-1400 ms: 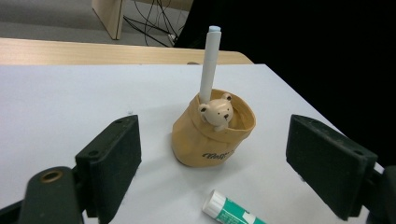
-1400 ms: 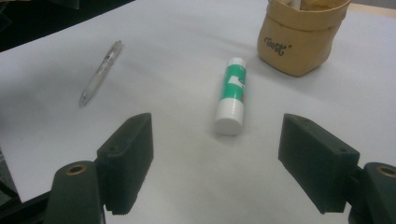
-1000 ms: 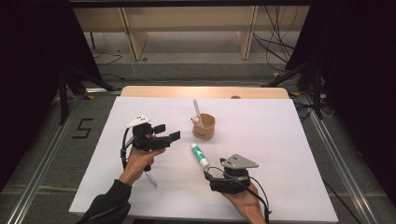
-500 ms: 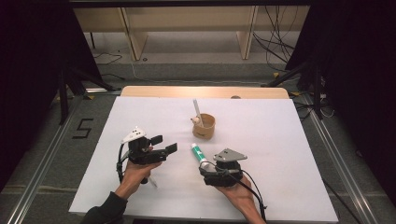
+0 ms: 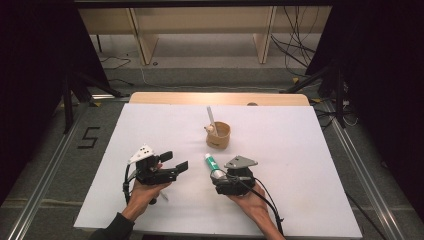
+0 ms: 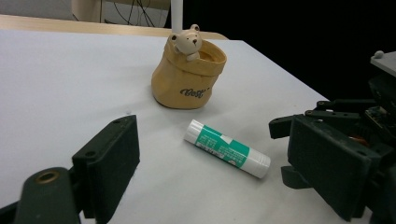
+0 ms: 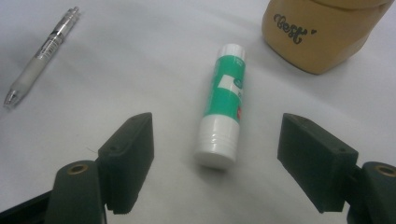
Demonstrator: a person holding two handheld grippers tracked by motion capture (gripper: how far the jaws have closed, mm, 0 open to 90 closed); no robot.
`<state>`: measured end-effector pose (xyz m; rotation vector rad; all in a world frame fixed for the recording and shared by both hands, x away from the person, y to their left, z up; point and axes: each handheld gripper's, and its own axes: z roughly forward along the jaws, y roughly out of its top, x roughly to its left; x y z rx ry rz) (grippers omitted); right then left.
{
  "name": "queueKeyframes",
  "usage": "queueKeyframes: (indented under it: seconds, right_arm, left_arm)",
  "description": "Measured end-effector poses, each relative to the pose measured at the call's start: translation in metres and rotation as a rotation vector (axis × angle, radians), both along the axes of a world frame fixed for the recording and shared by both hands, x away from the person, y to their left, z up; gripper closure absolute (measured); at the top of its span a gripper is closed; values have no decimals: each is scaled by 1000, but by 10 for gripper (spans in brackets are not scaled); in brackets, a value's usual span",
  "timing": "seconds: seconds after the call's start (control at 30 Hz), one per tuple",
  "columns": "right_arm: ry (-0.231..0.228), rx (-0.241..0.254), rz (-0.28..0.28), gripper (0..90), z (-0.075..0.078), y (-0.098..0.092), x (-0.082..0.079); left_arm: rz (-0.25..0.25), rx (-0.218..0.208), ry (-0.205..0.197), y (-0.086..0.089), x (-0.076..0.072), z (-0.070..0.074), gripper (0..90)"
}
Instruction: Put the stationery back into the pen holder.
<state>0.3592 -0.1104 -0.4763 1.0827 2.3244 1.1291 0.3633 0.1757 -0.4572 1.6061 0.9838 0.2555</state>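
Right gripper (image 7: 217,163): black jaws spread wide, straddling the white capped end of the green-and-white plastic glue stick (image 7: 223,105) without touching it. Glue stick lying flat on the white table top (image 5: 310,150), just in front of the tan bag-shaped holder with a small bear figure on its rim (image 5: 218,135), apart from it. Open surface on both sides of the stick inside the jaw gap (roughly equal room left and right in the right gripper view). Left gripper (image 5: 177,162): jaws also spread, nothing between them, well to the left of the holder and nearer the person, aimed toward the glue stick (image 6: 227,148). Clear grey-tipped plastic pen (image 7: 41,56) lying flat farther left of the stick, well apart. Broad bare table to the right of the holder and behind it, up to the pale wooden far edge (image 5: 220,98). Compared with half a second ago: right gripper closer to the stick; left gripper lower on the table, toward the person; holder and stick unmoved.
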Motion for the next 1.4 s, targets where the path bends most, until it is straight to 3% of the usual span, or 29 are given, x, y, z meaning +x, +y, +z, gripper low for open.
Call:
queueKeyframes:
  seconds: [0.23, 0.6, 1.4]
  right_arm:
    - [20, -9, -4, 307, -3, 2, 5]
    - [52, -29, -14, 383, -10, 7, 12]
    - [40, -92, -20, 604, -19, 17, 14]
  left_arm:
    - [4, 21, -17, 3, -5, -2, 162]
    - [-2, 23, -12, 5, -10, -6, 162]
    - [-4, 32, 3, 5, -10, -10, 162]
